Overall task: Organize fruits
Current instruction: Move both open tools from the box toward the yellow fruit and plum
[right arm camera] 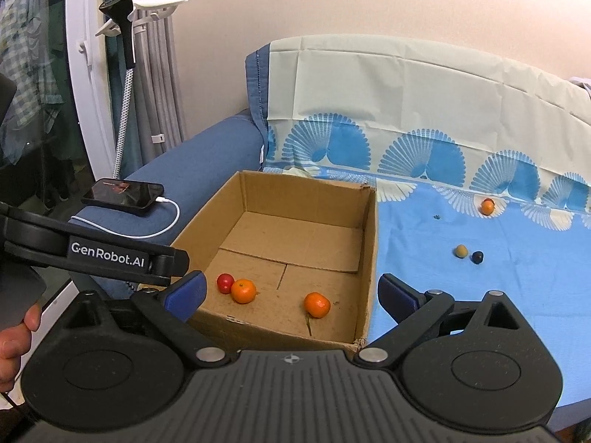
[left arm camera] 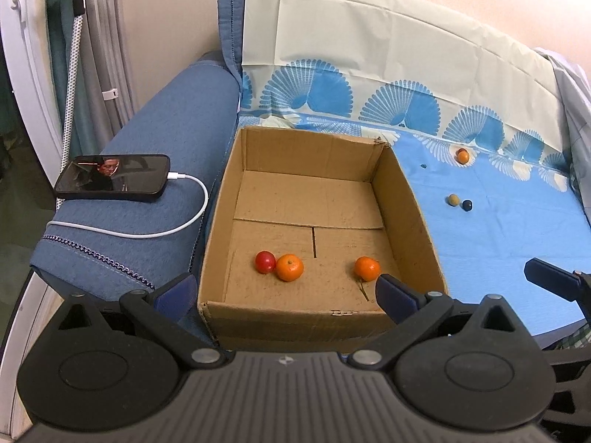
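An open cardboard box [left arm camera: 417, 199] [right arm camera: 369, 251] sits on a sofa. Inside it, near the front wall, lie a small red fruit [left arm camera: 265, 261] [right arm camera: 225, 282] touching an orange [left arm camera: 290, 267] [right arm camera: 243, 291], and a second orange [left arm camera: 367, 268] [right arm camera: 317, 305] further right. On the blue cloth to the right of the box rest another orange [left arm camera: 462, 155] [right arm camera: 487, 206] with a red fruit just behind it, a tan fruit [left arm camera: 453, 199] [right arm camera: 461, 251] and a dark blue fruit [left arm camera: 467, 205] [right arm camera: 477, 257]. My left gripper [left arm camera: 284, 291] and right gripper [right arm camera: 291, 293] both hover open and empty at the box's near edge.
A phone [left arm camera: 114, 177] [right arm camera: 123, 193] on a white charging cable [left arm camera: 147, 234] lies on the blue armrest left of the box. A patterned cloth [left arm camera: 388, 48] covers the sofa back. A person's hand [right arm camera: 14, 339] holds the left tool. Curtains and a white frame stand at far left.
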Demonstrator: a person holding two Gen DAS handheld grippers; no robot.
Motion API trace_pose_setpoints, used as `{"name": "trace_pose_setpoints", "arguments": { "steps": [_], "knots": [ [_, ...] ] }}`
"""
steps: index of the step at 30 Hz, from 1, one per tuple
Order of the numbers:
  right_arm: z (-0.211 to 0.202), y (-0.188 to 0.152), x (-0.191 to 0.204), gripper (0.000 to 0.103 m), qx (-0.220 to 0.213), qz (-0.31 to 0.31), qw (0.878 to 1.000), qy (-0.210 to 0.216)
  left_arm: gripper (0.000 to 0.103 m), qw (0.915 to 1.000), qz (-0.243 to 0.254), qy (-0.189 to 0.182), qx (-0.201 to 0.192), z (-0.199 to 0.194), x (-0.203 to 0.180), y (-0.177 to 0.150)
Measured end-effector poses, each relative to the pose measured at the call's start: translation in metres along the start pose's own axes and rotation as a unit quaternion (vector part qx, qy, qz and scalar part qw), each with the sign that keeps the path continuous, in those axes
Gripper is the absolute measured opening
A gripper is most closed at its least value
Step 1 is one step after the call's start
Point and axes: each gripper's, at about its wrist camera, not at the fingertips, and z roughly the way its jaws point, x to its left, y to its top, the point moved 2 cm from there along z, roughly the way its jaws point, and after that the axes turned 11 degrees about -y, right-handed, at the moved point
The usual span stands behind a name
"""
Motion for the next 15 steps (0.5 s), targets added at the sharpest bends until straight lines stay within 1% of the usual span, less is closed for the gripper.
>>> {"name": "trace_pose_setpoints", "arguments": {
  "steps": [8,11,15],
  "knots": [
    [0.007,0.0,-0.012,0.099,0.001,0.015,1.0,-0.009,0.103,0.9999,0.012,0.002,0.005,0.01,-0.01,0.008],
    [0.011,0.001,-0.023,0.099,0.002,0.024,1.0,-0.017,0.103,0.9998,0.019,-0.001,0.007,0.017,-0.019,0.014],
    [0.018,0.001,-0.044,0.099,0.004,0.033,0.999,-0.035,0.103,0.999,0.044,-0.007,0.008,0.03,-0.036,0.024]
  ]
}}
